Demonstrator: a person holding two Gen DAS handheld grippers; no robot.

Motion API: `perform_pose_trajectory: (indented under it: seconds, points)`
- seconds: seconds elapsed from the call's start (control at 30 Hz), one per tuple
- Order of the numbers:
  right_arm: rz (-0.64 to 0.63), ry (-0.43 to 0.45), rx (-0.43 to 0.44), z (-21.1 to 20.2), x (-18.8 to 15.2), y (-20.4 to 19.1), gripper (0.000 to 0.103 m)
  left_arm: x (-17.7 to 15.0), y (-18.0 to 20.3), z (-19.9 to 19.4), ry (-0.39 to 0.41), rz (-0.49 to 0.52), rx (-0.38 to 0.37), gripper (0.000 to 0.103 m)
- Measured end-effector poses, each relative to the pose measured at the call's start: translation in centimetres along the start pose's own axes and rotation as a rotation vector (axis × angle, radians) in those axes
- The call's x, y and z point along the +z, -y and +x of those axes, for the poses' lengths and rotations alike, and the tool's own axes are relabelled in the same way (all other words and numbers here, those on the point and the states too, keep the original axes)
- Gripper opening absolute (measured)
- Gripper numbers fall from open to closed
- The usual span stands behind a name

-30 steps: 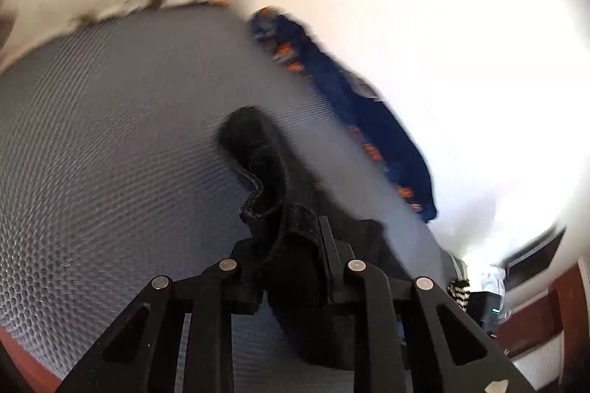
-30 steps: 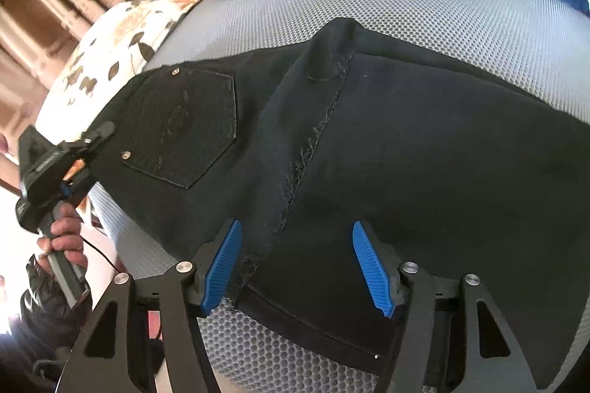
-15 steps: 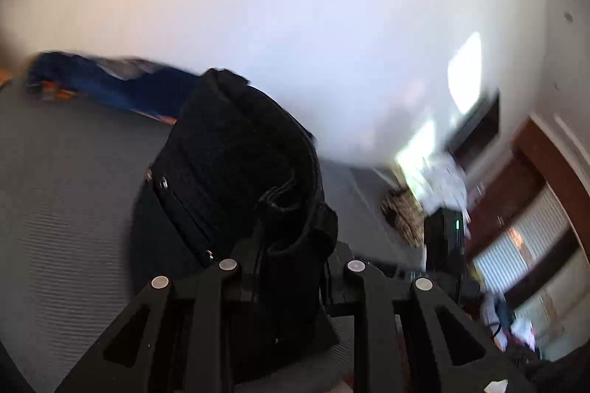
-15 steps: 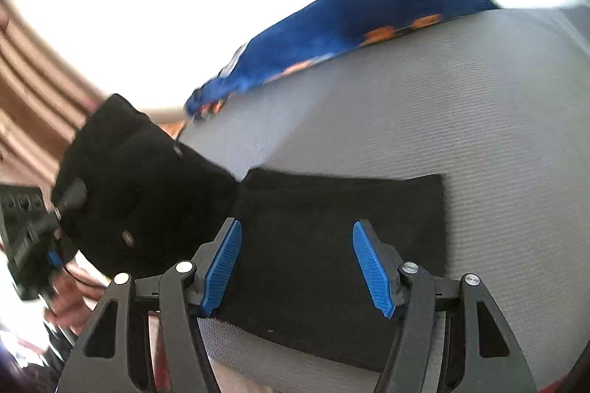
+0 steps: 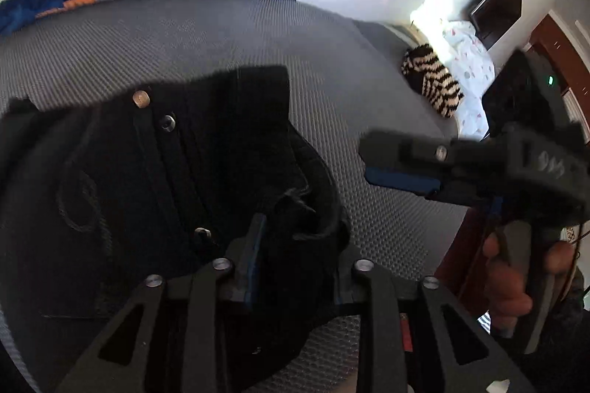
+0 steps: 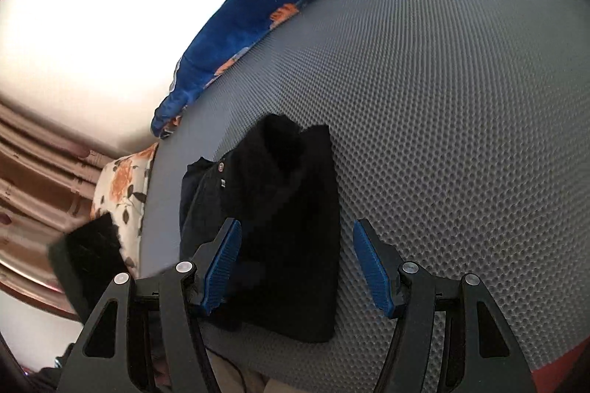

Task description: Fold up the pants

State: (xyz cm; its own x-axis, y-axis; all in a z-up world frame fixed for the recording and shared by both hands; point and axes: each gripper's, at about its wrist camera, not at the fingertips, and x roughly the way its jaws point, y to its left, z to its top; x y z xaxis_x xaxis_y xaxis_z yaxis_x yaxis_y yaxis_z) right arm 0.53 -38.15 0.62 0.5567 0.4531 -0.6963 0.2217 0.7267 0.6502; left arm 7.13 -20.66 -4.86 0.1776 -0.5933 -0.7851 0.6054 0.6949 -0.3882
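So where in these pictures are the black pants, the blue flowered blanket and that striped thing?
black pants [image 6: 291,227]: right wrist view, middle of the folded bundle.
blue flowered blanket [image 6: 258,24]: right wrist view, its blue middle.
striped thing [image 5: 431,83]: left wrist view, centre of its black-and-white stripes.

The only marking stands on the body of the right gripper [image 5: 402,168], seen from the left wrist camera at about three o'clock. There, on the dark housing near the picture's right edge, some pale raised or painted figures show; they look like "945", but they are blurred and I cannot read them for sure. The metal button [image 5: 141,98] on the black pants [image 5: 206,149], at about ten o'clock, is too small to show any letters. The right wrist camera shows no readable text.
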Motion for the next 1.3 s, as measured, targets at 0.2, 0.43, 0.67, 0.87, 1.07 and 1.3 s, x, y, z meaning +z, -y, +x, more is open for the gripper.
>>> perform_pose_trajectory:
  seconds: [0.2, 0.43, 0.67, 0.87, 1.07, 1.3]
  points:
    - [0.048, -0.073, 0.117, 1.9, 0.5, 1.2, 0.064, -0.4, 1.5, -2.5, 0.009, 0.099, -0.034, 0.064]
    - [0.063, -0.121, 0.115, 3.9, 0.2, 2.2, 0.064, -1.1, -2.5, -9.2, 0.142, 0.095, 0.076, 0.077]
    - [0.018, -0.146, 0.114, 5.5, 0.7, 1.2, 0.033, -1.9, -12.1, -10.0, 0.135, -0.124, 0.359, 0.075]
    - [-0.117, -0.14, 0.072, 5.1, 0.4, -2.0, 0.022, -3.6, -15.4, -9.2, 0.106, -0.198, 0.368, 0.075]
    - [-0.098, -0.136, 0.006, 6.4, 0.0, -2.3, 0.013, -4.0, -14.8, -8.2, 0.083, -0.181, 0.361, 0.076]
    - [-0.196, -0.08, -0.057, 3.2, -0.8, -4.9, 0.011, -5.3, -13.8, -6.6, 0.029, -0.142, 0.33, 0.079]
